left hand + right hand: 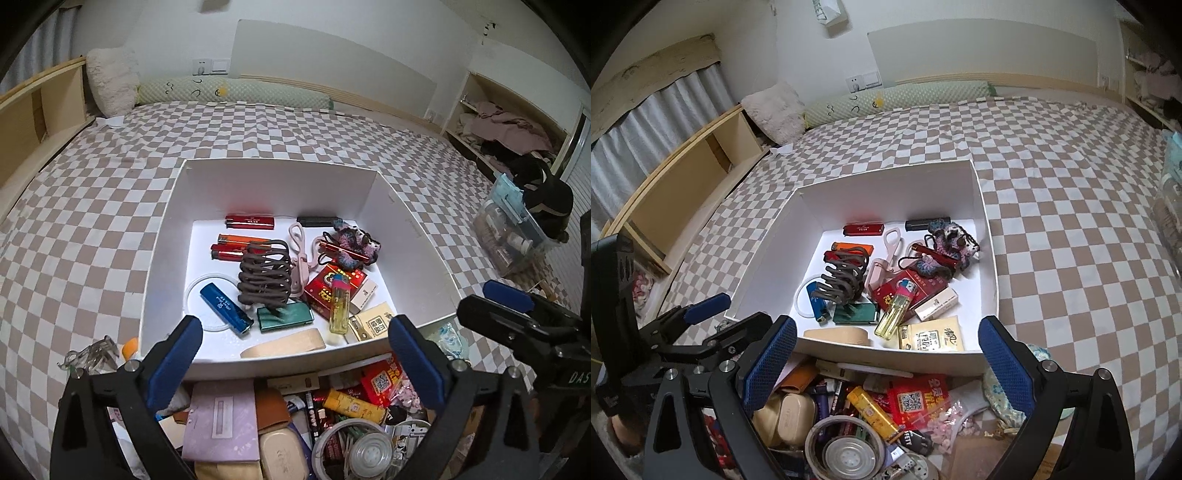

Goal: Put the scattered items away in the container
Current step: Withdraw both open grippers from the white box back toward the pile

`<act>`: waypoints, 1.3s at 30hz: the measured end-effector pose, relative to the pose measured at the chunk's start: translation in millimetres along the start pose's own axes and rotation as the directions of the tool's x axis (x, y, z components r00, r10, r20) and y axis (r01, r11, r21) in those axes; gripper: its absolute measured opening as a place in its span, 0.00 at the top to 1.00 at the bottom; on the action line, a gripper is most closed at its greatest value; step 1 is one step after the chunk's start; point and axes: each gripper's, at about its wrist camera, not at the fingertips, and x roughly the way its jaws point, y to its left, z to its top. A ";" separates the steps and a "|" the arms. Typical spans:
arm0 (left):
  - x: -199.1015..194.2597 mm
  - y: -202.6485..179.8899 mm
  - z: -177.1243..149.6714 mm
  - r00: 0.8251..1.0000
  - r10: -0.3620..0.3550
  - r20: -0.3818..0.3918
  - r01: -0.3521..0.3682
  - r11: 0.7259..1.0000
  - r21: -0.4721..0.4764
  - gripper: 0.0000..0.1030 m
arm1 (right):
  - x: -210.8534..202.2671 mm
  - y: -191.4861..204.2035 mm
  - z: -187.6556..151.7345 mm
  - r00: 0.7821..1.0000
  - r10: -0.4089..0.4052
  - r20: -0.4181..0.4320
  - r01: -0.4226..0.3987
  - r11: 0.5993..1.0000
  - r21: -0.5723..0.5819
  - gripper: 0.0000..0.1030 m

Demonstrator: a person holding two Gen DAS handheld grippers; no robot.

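Left wrist view: left gripper (295, 350) jaws wide apart, empty, between picks. White box (417, 236) just ahead, partly filled. Loose pile directly below; yellow lighter (352, 404) nearest.

Right wrist view: right gripper (886, 354) also spread, nothing held. Next: descend on pile, e.g. tape roll (846, 448), jaws astride.

Two black claws are seen, alike in build. On the left claw (295, 354), blue textured pads (177, 360) are carried on angular black arms, each pinned with a silver screw (129, 366). White letters "DAS" are glimpsed on the right claw's black body at the edge of the left view. The right claw (887, 354) is fitted with the same cross-hatched blue pads (1006, 365), with triangular cut-outs in the arms.
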 end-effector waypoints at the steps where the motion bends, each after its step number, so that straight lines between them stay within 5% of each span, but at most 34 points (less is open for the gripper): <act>1: -1.4 0.3 -1.0 1.000 0.000 0.002 0.000 1.000 -0.001 0.02 | -1.9 1.0 -1.7 1.000 -0.003 0.007 0.003 1.000 -0.008 0.00; 39: -74.1 3.7 -48.0 0.999 0.010 0.044 -0.010 1.000 -0.003 0.01 | -59.7 22.1 -53.1 0.994 -0.045 0.098 0.055 0.993 -0.101 0.00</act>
